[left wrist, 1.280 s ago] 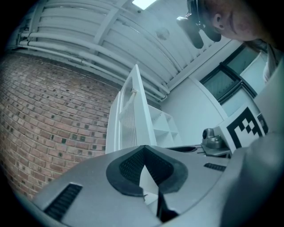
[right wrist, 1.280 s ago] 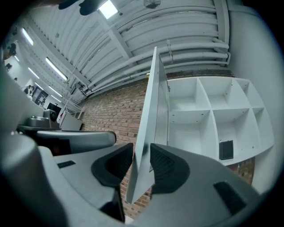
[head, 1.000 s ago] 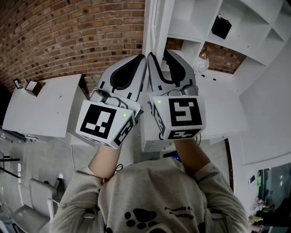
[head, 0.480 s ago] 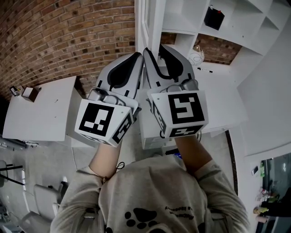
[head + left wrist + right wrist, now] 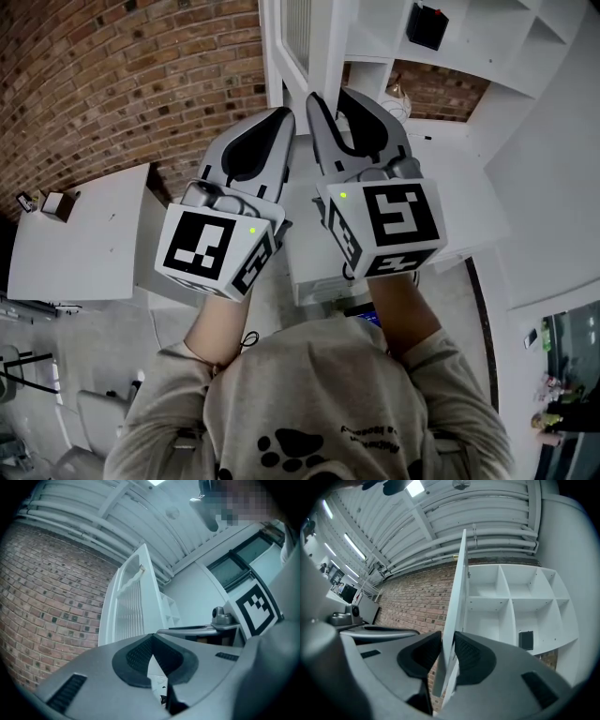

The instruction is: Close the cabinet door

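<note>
The white cabinet door (image 5: 323,42) stands open, edge-on to me, with a slatted panel (image 5: 129,606) on its brick-wall side. My right gripper (image 5: 328,96) straddles the door's free edge (image 5: 457,597). Its jaws are closing, and both dark pads (image 5: 469,654) lie against the edge. Right beside it, on the door's left, my left gripper (image 5: 281,117) is shut with nothing in it; its tips (image 5: 151,641) meet. The open white shelf unit (image 5: 511,602) lies to the right of the door.
A black box (image 5: 427,26) sits in one shelf compartment. A brick wall (image 5: 112,84) runs behind and to the left. A white table (image 5: 75,244) stands at the left, and a white counter (image 5: 459,216) under the shelves carries a small glass object (image 5: 398,98).
Both grippers have drifted a little forward. In the head view the right gripper's cube has slid rightward, and more of the door's slatted face shows at the top.
</note>
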